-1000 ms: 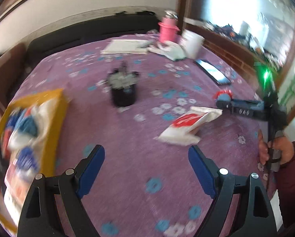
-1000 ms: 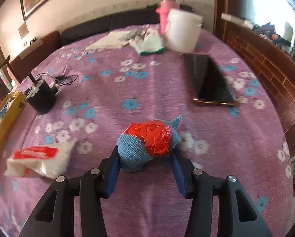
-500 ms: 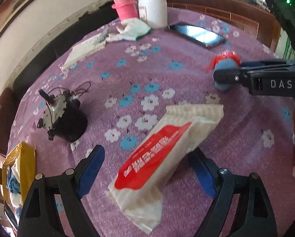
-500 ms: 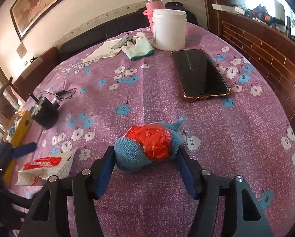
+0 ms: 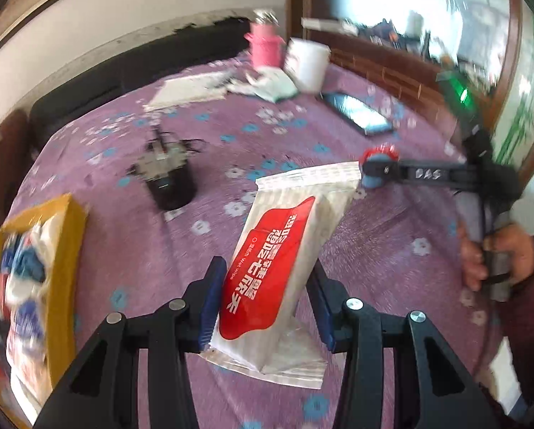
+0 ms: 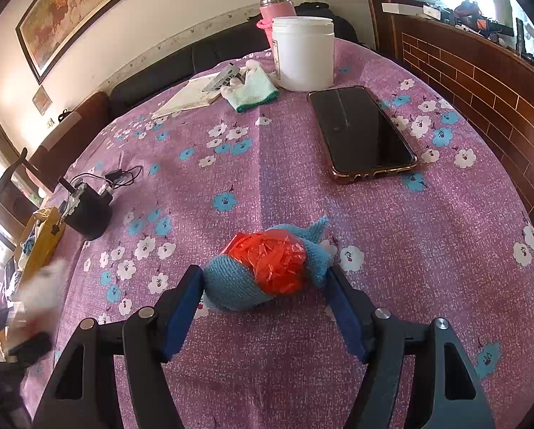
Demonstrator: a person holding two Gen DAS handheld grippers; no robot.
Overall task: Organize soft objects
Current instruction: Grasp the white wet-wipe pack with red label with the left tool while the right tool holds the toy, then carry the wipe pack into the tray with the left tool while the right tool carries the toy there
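Left gripper [image 5: 265, 300] clamped on white wipes pack [image 5: 284, 250] with red label, pack lifted, tilted up and away from the pads. Yellow box [image 5: 63, 250] of soft items lies to its left; black charger cup [image 5: 170, 186] ahead. Right gripper [image 6: 265, 307] closed against blue knit bundle [image 6: 231, 282] wrapped with red plastic, low over purple floral cloth [image 6: 427, 250]. Beyond it: phone [image 6: 359, 132] ahead-right, glove [image 6: 252, 89], white tub [image 6: 302, 53], pink flask [image 6: 275, 3] farthest. Only the left view shows the hand [image 5: 495, 254] gripping the right tool's handle.
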